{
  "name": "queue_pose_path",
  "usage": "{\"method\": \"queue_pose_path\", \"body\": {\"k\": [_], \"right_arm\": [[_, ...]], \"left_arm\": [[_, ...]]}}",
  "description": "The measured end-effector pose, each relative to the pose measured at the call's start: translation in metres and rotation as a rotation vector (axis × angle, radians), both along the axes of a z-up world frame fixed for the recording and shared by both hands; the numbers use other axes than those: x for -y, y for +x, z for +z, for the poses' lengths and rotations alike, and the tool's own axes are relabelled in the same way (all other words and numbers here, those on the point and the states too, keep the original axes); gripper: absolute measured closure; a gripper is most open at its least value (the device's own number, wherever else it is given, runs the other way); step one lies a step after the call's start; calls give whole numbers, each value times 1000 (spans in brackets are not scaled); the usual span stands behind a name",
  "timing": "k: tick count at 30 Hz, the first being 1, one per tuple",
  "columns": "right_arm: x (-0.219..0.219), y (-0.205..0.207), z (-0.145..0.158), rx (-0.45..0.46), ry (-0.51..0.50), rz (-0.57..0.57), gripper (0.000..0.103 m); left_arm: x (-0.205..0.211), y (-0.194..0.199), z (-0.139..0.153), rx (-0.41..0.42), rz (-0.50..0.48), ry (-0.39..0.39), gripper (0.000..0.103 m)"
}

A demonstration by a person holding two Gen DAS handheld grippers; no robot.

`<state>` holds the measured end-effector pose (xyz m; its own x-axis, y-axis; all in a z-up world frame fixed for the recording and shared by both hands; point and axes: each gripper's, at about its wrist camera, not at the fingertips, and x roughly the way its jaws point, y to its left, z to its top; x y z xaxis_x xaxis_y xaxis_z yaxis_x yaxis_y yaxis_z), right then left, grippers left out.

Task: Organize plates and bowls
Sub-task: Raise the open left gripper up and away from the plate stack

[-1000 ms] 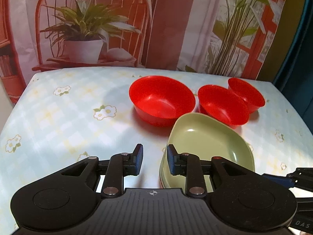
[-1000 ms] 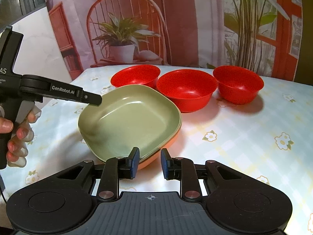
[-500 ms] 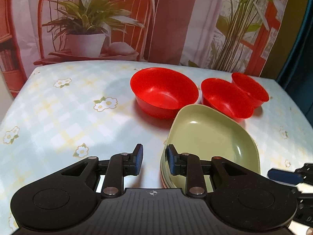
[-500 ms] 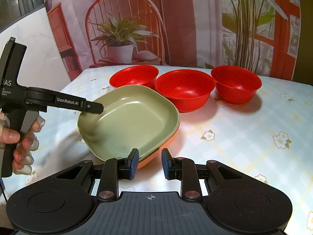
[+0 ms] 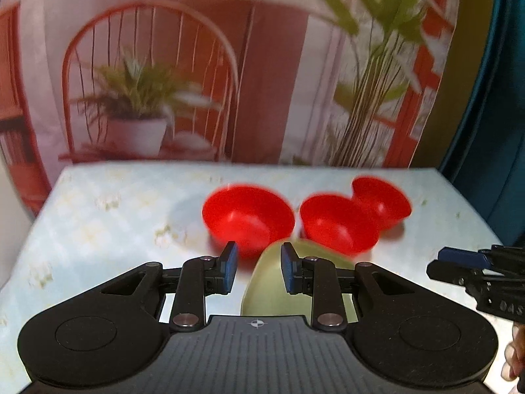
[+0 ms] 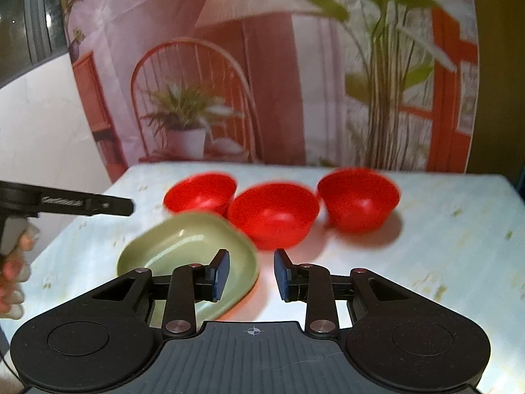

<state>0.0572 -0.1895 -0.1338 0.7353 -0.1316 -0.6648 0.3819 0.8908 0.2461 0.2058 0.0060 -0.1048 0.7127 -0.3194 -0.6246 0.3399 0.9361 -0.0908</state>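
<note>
Glossy rounded-square green plate (image 6: 183,246), three smooth red bowls (image 6: 274,211), both jaws slightly apart, empty

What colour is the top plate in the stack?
Pale green plate; clearest in the right wrist view.

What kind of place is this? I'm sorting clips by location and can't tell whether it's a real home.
Probably a staged tabletop set, not a lived-in room. The chair and potted plant are printed on a hanging backdrop, which ends at a plain wall on the left. In front stands a table with a floral cloth holding only three red bowls and a green plate.
</note>
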Motion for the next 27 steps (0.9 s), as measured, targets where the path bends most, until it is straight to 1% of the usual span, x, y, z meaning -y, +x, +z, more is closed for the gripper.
{"method": "queue_pose_path", "body": {"k": [7, 13, 17, 20, 27], "right_arm": [[30, 10, 43, 53, -94, -4, 74], [51, 34, 77, 89, -159, 2, 74], [57, 52, 95, 114, -206, 16, 74], [62, 66, 105, 132, -223, 18, 74], [70, 99, 114, 150, -225, 27, 74]], "left_arm": [[-5, 8, 48, 93, 30, -24, 73], [-8, 21, 81, 175, 72, -22, 73], [-12, 29, 96, 222, 102, -19, 73], [-14, 34, 107, 255, 121, -15, 73], [-16, 45, 120, 309, 145, 1, 73]]}}
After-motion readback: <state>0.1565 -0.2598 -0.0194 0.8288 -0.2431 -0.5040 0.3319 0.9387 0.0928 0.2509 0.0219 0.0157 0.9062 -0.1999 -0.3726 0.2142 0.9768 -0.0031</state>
